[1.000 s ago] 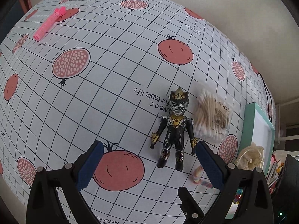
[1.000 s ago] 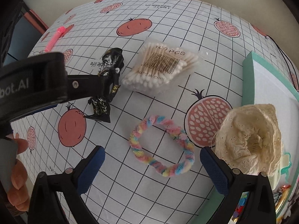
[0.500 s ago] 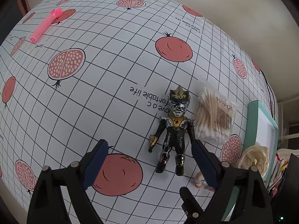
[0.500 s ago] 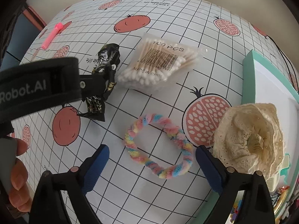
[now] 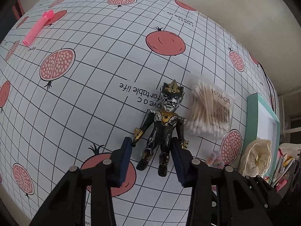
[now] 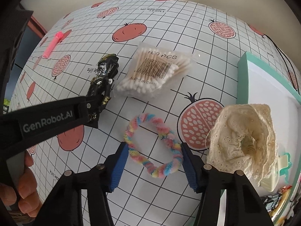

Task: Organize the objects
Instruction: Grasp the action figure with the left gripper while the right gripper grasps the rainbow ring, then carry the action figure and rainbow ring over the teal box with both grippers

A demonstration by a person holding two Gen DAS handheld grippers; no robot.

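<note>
The left gripper (image 5: 150,150) reached down over the tablecloth (image 5: 94,103), jaws parted either side of the toy figure's (image 5: 163,126) legs. Rightward, the right gripper (image 6: 153,158) angled low, its parted pads flanking the pastel scrunchie (image 6: 153,145).

Right wrist view: left claw (image 6: 90,111) body covers the toy figure (image 6: 105,75) from waist down, legs hidden. Hand (image 6: 22,186) at bottom left cut by frame edge, only fingers show. Teal box (image 6: 242,79) runs off right edge; cream lace scrunchie (image 6: 244,141) hides its near corner. Items at bottom right too small to tell. Left wrist view: rainbow scrunchie (image 5: 215,159) mostly hidden behind claw finger, blurred. Cotton swab bag (image 5: 210,111) small print unreadable.
</note>
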